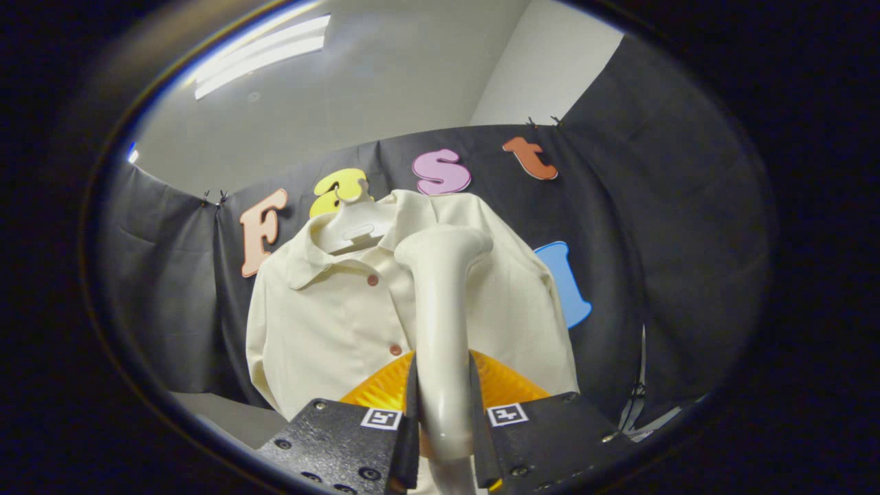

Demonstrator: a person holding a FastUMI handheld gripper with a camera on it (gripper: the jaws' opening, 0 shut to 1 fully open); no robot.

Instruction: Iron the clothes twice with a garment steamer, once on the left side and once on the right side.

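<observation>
Tool clamps one steamer (one shirt beyond).

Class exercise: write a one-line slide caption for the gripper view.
Gripper shut on a cream garment steamer, its head raised before a cream buttoned shirt on a hanger.

I count one shirt on one hanger ahead of me. The shirt shows two buttons down its front and one collar. There is one steamer, its handle standing up between my two fingers, and one orange part behind that handle. Two square markers sit on my jaws, one on each side. Overhead I see one ceiling light.
</observation>
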